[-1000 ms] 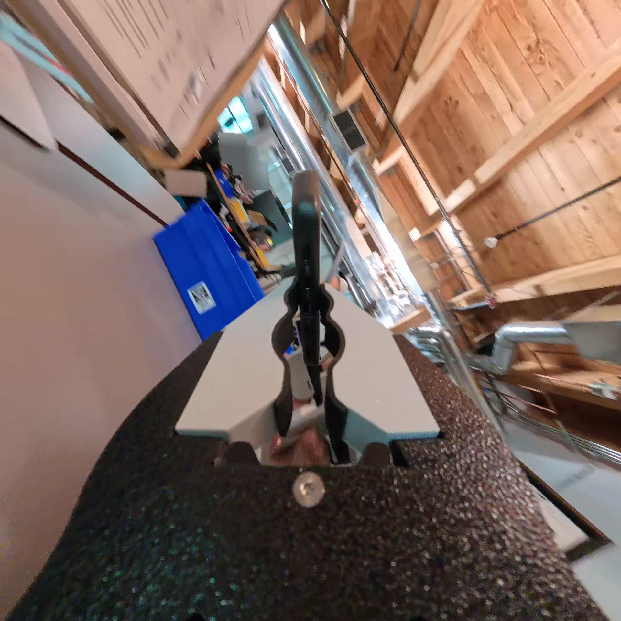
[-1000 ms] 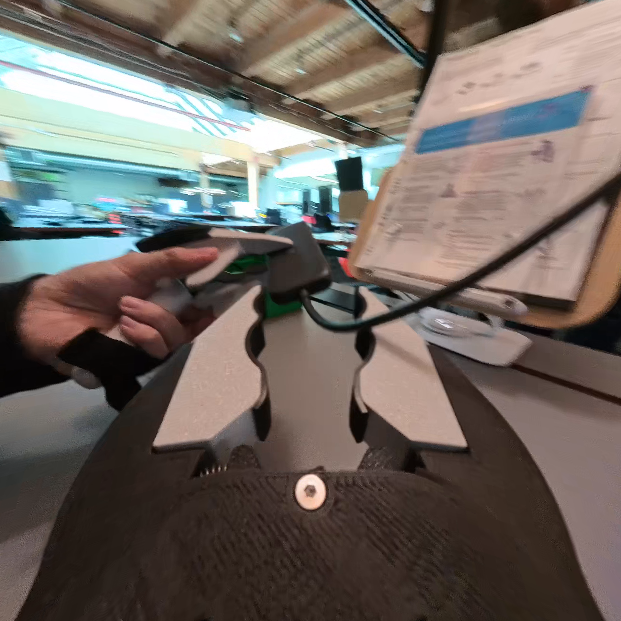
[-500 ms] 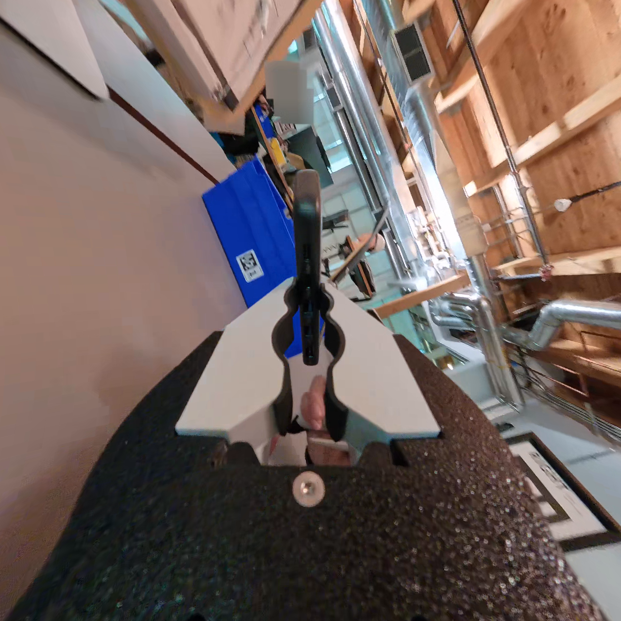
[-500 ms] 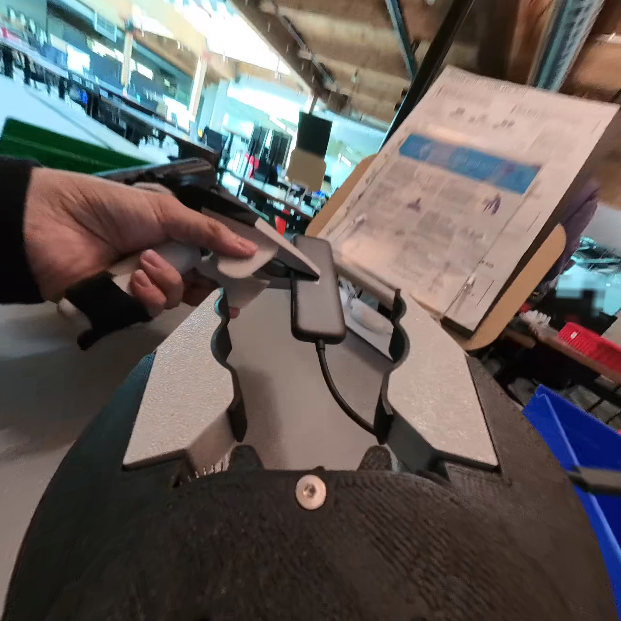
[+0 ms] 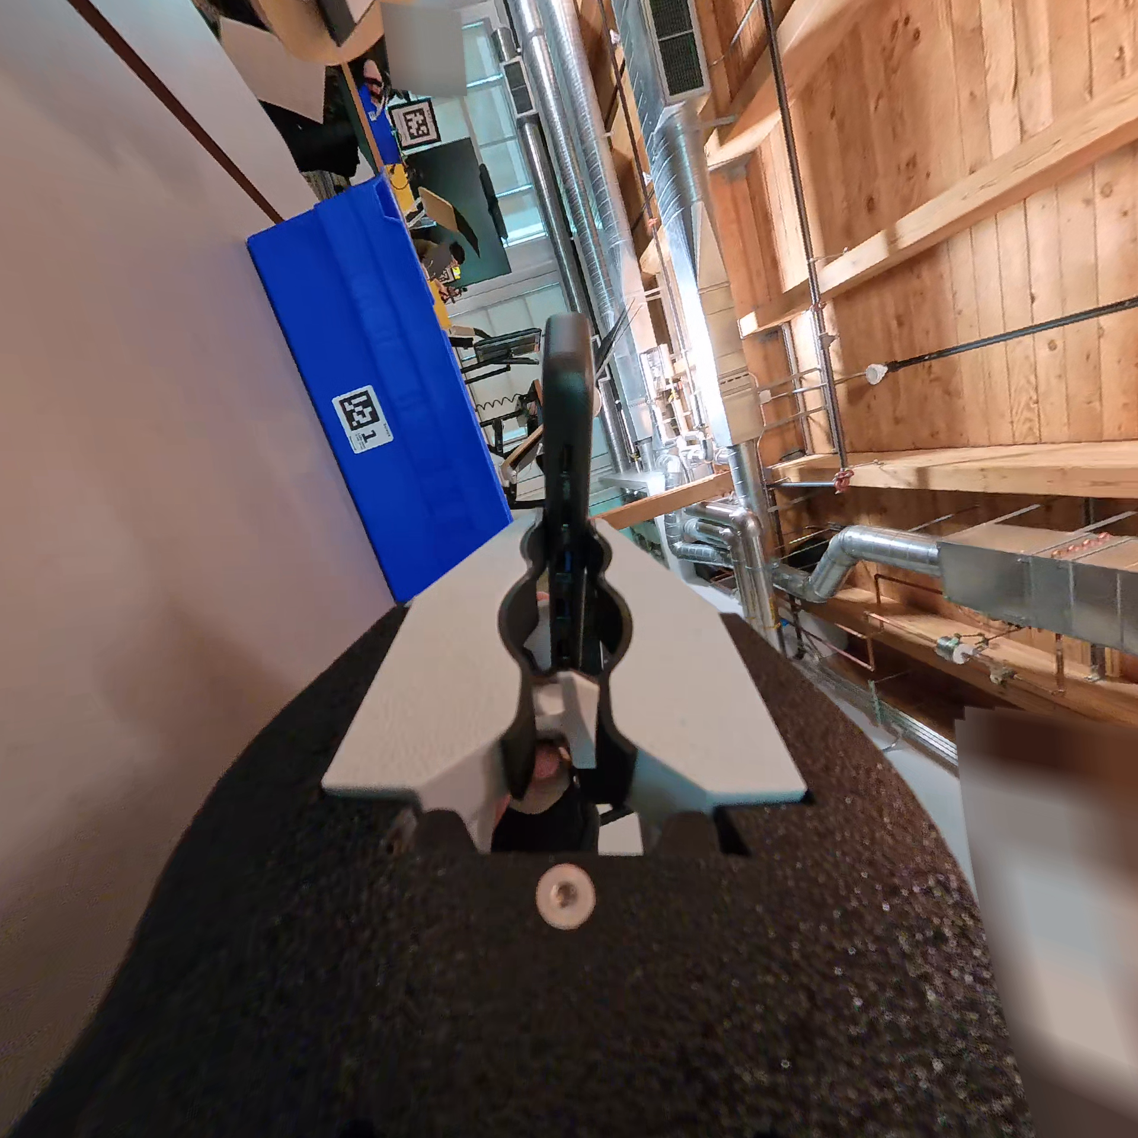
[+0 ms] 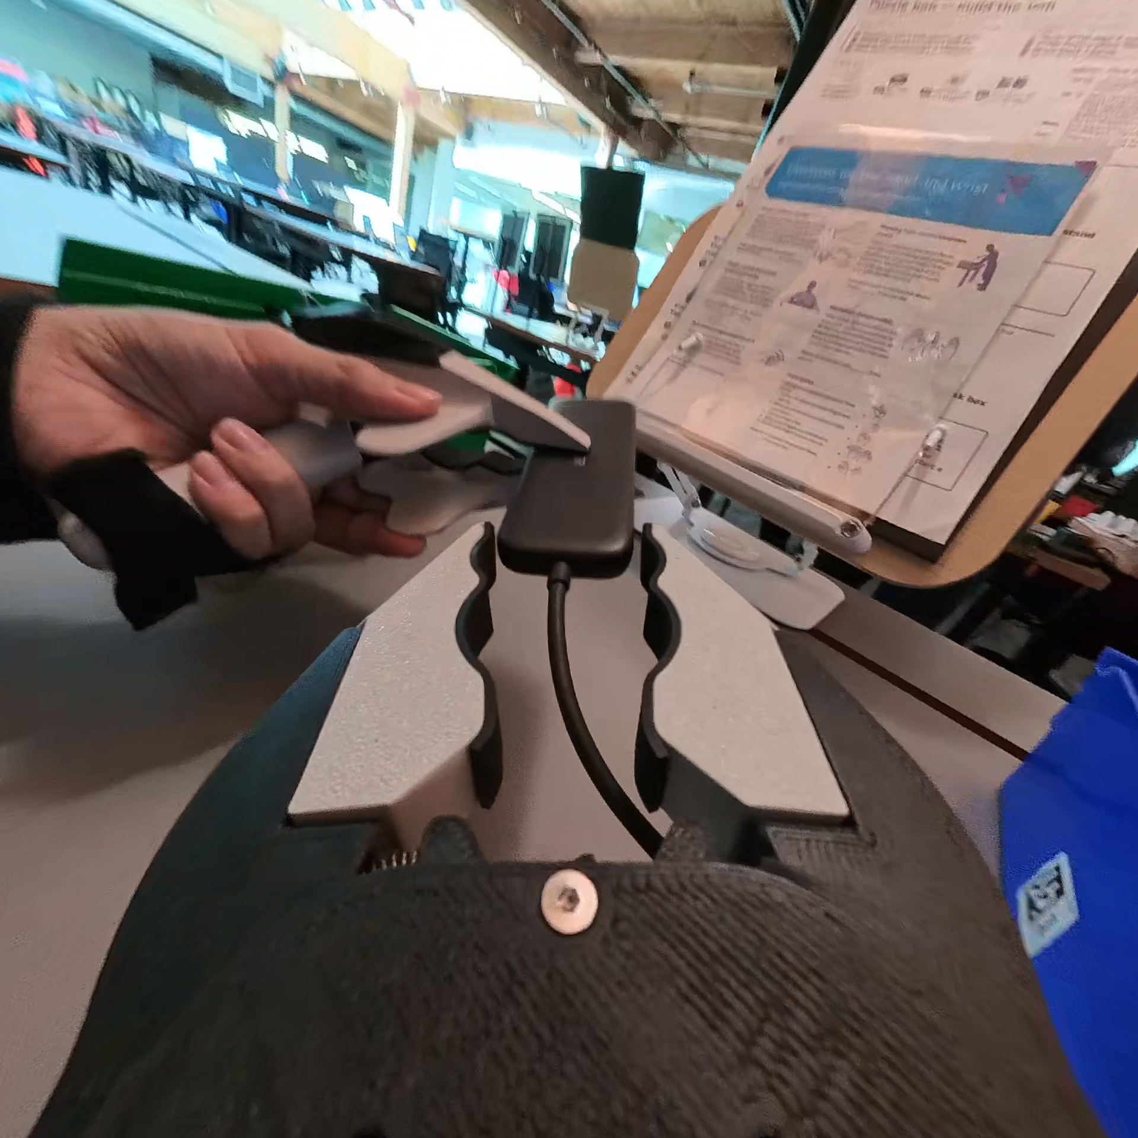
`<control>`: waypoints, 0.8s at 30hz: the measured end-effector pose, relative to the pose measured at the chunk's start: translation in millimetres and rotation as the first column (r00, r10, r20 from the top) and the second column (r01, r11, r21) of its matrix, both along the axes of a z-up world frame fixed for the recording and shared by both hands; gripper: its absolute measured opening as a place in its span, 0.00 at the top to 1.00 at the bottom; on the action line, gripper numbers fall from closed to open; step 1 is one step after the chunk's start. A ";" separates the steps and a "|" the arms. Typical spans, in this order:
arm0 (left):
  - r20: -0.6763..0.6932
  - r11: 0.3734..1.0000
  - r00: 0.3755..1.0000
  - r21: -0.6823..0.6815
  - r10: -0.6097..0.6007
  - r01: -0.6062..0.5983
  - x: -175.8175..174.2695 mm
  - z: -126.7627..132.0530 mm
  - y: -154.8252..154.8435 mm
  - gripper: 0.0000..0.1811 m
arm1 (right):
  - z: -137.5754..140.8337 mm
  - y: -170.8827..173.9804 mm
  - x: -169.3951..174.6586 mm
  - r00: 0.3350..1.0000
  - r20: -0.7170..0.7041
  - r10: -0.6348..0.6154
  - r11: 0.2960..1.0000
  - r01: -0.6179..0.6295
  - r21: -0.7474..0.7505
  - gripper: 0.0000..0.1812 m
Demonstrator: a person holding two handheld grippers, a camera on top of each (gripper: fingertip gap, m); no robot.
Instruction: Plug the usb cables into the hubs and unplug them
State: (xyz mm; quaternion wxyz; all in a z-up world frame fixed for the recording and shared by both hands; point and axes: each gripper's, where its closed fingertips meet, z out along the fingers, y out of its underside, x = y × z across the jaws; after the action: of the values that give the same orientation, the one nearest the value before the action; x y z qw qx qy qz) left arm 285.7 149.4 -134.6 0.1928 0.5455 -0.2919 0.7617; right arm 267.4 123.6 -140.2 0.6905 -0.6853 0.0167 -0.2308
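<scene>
My left gripper [image 5: 565, 536] is shut on a black USB hub [image 5: 568, 400], which I see edge-on, sticking out past the fingertips. In the right wrist view the same hub [image 6: 573, 486] is held in the air by the left gripper [image 6: 554, 431], which a hand [image 6: 185, 400] grips. My right gripper [image 6: 566, 542] is open. The hub's cable end sits right at the gap between its fingertips. I cannot tell whether they touch. The hub's black cable [image 6: 573, 677] runs down between the right fingers.
A blue bin [image 5: 369, 400] with a square code tag stands on the pale table [image 5: 123, 492]. It also shows at the right edge of the right wrist view [image 6: 1077, 862]. A wooden document stand with printed sheets [image 6: 862, 308] rises behind the hub on the right.
The left gripper has turned with the hub. The hub now lines up with the right gripper's open gap, and its cable hangs straight down between the right fingers.
</scene>
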 end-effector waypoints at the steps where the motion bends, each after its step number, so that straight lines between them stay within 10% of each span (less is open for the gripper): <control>1: -0.007 1.000 1.000 -0.016 -0.002 0.002 0.4 -1.6 0.0 0.95 | 2.9 -0.2 -2.8 1.000 -0.003 0.019 1.000 -0.019 0.022 0.76; 24: -0.013 0.995 0.999 -0.088 0.042 -0.043 1.7 0.7 -0.9 0.95 | -1.6 4.9 2.7 0.999 -0.031 -0.012 0.999 0.013 0.034 0.76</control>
State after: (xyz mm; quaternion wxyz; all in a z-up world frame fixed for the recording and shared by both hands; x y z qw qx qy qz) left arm 287.4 148.5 -133.9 0.2019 0.5466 -0.2452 0.7748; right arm 270.1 128.5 -141.8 0.7004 -0.6768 0.0354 -0.2241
